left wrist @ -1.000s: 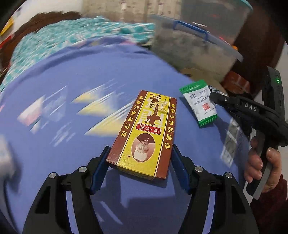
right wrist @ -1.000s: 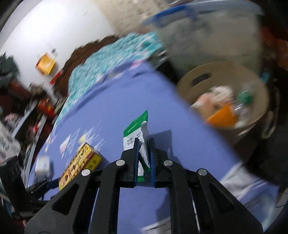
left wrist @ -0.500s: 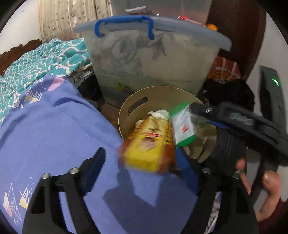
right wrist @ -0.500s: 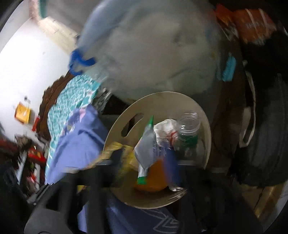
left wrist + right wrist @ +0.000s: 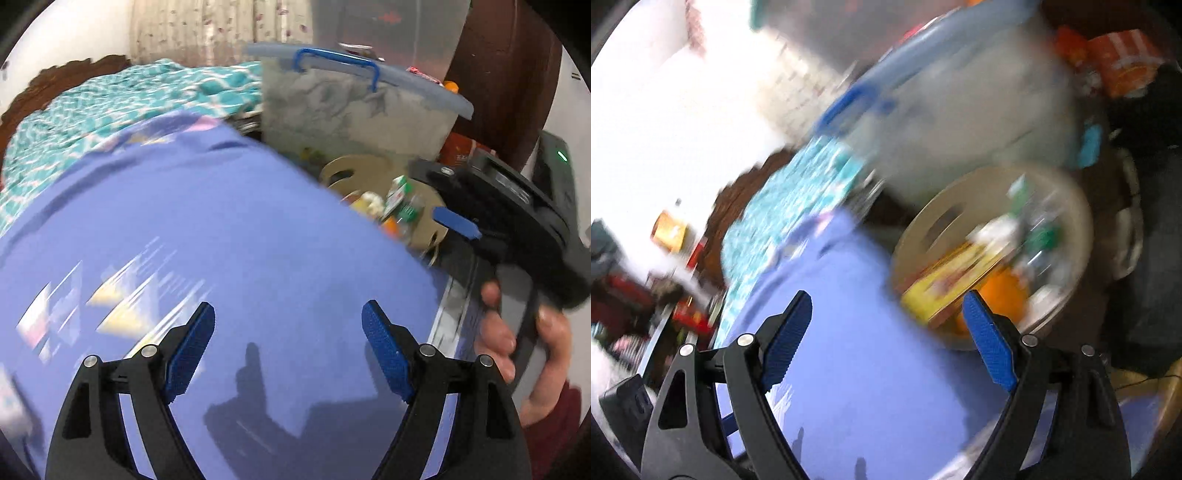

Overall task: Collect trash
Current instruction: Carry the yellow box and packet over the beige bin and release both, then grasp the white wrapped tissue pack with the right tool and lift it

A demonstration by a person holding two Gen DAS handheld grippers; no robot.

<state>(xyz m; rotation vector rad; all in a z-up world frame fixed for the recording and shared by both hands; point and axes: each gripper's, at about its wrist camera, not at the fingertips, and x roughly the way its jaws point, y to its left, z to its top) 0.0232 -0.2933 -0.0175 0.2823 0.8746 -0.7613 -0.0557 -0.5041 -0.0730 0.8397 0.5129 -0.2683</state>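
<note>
A tan round bin (image 5: 1078,221) stands beside the purple-sheeted bed and holds the yellow-and-brown box (image 5: 953,280), a green-and-white packet (image 5: 1019,192), an orange item and other trash. The bin also shows in the left wrist view (image 5: 354,170), with the packet (image 5: 400,192) inside. My left gripper (image 5: 286,350) is open and empty above the purple sheet (image 5: 221,240). My right gripper (image 5: 886,336) is open and empty, near the bin's rim; in the left wrist view its body (image 5: 517,206) is held over the bed edge.
A large clear storage tub with a blue-handled lid (image 5: 354,103) stands behind the bin. A teal patterned blanket (image 5: 110,107) lies at the far end of the bed. Cluttered shelves (image 5: 635,288) are at the left. Dark bags (image 5: 1145,184) lie right of the bin.
Both grippers carried their items off the bed to the bin and opened. The box and the green packet now lie in the bin. Both grippers have pulled back over the sheet.
</note>
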